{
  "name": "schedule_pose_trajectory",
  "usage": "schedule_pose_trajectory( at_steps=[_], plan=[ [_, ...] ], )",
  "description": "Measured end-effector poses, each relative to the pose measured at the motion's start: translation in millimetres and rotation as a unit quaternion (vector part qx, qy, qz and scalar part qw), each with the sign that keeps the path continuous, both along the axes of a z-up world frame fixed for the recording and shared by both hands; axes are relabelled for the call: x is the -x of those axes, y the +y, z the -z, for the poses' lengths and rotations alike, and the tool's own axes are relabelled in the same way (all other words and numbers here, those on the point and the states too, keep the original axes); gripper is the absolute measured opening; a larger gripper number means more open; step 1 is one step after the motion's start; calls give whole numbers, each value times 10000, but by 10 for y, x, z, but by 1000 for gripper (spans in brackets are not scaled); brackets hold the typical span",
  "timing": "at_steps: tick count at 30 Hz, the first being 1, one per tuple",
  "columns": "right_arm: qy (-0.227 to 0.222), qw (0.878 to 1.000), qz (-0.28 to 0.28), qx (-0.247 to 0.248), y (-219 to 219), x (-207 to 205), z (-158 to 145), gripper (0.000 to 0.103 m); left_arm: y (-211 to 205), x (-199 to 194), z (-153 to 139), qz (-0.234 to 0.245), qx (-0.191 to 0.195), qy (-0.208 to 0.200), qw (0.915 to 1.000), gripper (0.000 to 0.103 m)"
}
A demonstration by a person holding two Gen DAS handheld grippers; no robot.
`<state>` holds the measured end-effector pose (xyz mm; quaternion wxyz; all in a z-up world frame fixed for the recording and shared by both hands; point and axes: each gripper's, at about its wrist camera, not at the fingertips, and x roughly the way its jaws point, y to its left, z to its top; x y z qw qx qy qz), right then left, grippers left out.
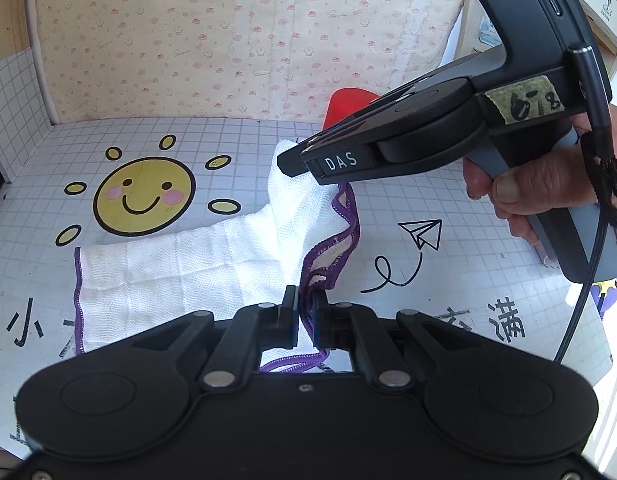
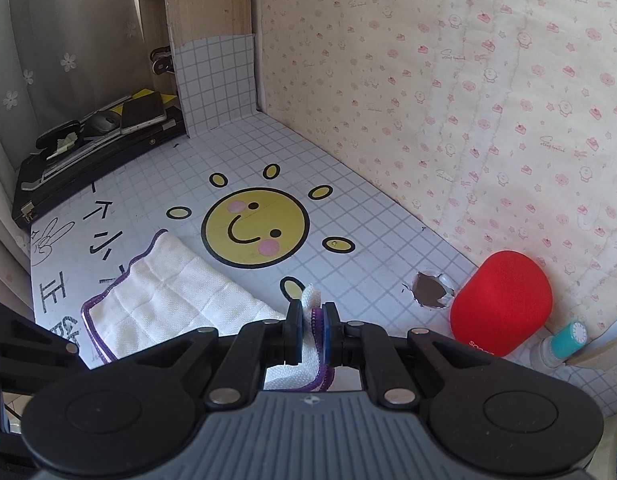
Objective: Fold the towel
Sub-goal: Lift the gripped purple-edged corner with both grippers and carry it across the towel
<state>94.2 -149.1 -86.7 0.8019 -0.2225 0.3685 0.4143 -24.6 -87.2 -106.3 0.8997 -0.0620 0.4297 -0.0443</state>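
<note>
A white towel with purple stitched edging lies partly on the gridded mat, its right side lifted off the surface. My left gripper is shut on a purple-edged corner of it. My right gripper, held by a hand at the right, pinches the other raised corner higher up. In the right wrist view the right gripper is shut on a bunched white and purple corner, and the rest of the towel lies flat on the mat to the left.
A red rounded speaker stands at the right by the quilted back wall, a teal and white timer beside it. A hole in the mat lies left of the speaker. A black case with clutter sits at the far left.
</note>
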Motion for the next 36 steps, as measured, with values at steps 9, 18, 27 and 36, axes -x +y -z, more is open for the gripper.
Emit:
schedule_pose_trajectory(
  at_steps=[9, 18, 27, 36],
  plan=[
    [-107, 9999, -74, 54, 195, 49, -113, 8, 155, 62, -93, -171, 96, -94, 9998, 7],
    [-132, 9997, -156, 156, 288, 104, -222, 8, 205, 104, -184, -229, 179, -210, 9994, 7],
    [-28, 9990, -387, 201, 556, 157, -196, 8, 435, 219, -161, -549, 153, -164, 9982, 7],
    [125, 9977, -606, 260, 883, 190, -71, 8, 706, 308, -64, -953, 130, -46, 9954, 7]
  ],
)
